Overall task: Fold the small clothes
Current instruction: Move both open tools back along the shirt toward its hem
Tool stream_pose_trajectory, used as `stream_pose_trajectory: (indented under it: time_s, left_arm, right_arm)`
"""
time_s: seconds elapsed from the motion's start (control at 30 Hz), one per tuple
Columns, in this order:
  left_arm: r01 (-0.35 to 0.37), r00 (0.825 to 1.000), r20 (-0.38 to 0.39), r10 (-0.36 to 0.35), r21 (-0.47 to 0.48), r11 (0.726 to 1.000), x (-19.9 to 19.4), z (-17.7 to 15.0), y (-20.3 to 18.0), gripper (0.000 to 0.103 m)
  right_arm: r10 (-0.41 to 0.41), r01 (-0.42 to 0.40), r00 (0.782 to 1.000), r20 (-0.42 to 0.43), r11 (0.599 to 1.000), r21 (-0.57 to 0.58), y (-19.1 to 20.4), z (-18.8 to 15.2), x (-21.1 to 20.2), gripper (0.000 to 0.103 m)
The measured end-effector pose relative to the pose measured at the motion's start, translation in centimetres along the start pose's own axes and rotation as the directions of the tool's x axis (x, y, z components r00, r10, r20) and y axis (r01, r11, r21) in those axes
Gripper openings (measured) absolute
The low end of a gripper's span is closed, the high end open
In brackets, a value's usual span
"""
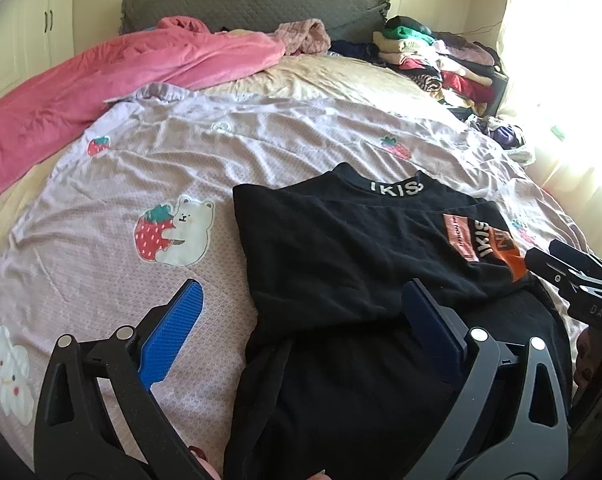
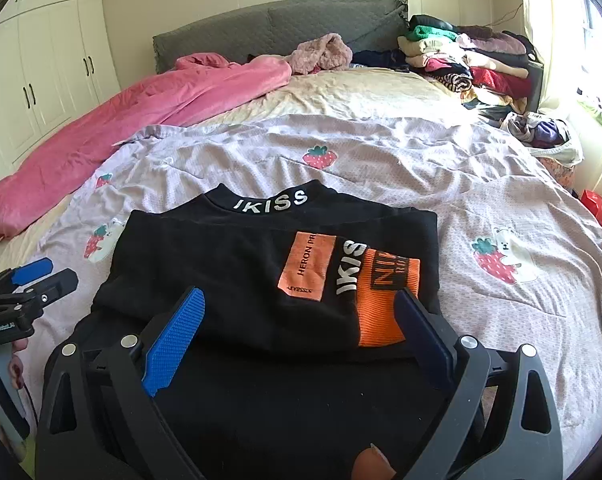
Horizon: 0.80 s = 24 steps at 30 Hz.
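Where it lies: black top [image 2: 237, 276] spread on the lilac quilt [image 2: 441, 172], partly folded, collar toward 12 o'clock.
Collar lettering: "IKISS" in white in the right wrist view; in the left wrist view it reads "IKIS" before a fold.
Chest print: orange patch [image 2: 305, 266] reading "HERON PR", cut off; white "IKIS" running vertically beside it; a second orange block with large dark letters, only partly legible.
Right gripper [image 2: 297, 316]: fingers wide apart over the top's near half, holding nothing; blue pad [image 2: 175, 344] at 7 o'clock, dark pad at 5 o'clock.
Left gripper [image 1: 301, 312]: fingers spread wide, empty, straddling the top's left edge; its frame reads "GenRobot.AI" as seen from the right wrist.
Quilt pattern: strawberries and white bears [image 1: 189, 228].
Beyond, 10 o'clock: pink blanket [image 1: 101, 80] bunched along the bed.
Beyond, 1 o'clock: heap of mixed clothes [image 2: 473, 60] by the grey headboard [image 2: 285, 24].
Far left: white wardrobe doors [image 2: 41, 72].
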<state>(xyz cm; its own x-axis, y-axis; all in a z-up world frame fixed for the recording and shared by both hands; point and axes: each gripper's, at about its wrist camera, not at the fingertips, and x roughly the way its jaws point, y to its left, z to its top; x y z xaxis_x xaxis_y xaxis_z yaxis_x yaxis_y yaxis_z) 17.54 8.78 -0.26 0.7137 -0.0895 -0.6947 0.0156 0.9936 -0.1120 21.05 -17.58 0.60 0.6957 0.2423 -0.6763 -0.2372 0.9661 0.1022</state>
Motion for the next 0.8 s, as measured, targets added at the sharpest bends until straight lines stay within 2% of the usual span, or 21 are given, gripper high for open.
stream_pose_trajectory:
  time_s: [0.53, 0.8]
  left_arm:
    - [-0.020, 1.000, 0.012, 0.019, 0.040, 0.999, -2.5, -1.2, -0.6, 0.093]
    - [-0.006, 1.000, 0.015, 0.005, 0.009, 1.000, -4.4, -1.9, 0.4, 0.093]
  right_arm:
    - [-0.015, 0.016, 0.999, 0.049, 1.000, -0.008, -0.9, -0.4, -3.8, 0.095]
    - [-0.021, 0.022, 0.998, 0.060, 1.000, -0.013, -1.4, -0.8, -5.2, 0.095]
